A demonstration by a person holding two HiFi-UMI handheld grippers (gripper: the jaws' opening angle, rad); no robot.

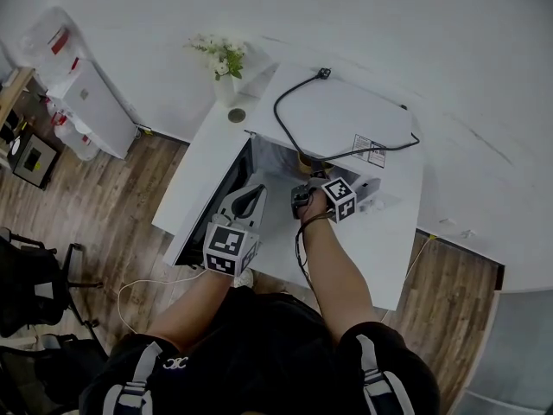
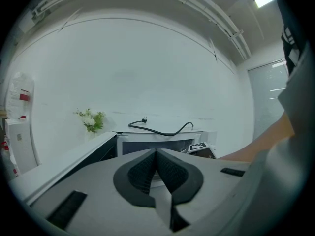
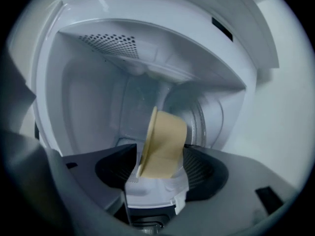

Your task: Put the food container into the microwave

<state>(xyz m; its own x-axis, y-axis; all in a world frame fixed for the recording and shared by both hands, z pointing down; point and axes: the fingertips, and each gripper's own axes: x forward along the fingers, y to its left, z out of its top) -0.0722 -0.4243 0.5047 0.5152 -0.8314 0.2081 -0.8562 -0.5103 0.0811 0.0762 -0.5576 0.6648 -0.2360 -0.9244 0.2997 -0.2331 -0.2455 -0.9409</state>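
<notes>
Right tongs (image 3: 160, 162) around food container (image 3: 165, 140) — inside microwave (image 3: 88, 97)

Soft even light; gripper views show fisheye bulge, dark corners.

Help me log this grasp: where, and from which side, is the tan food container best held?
Across its shallow depth, as the right gripper has it: one jaw against the flanged rim, the other against the flat base. The food container is a low tan tub, so those faces seat the pads squarely. Come from its side wall; its base faces the turntable, likely landing flat.
</notes>
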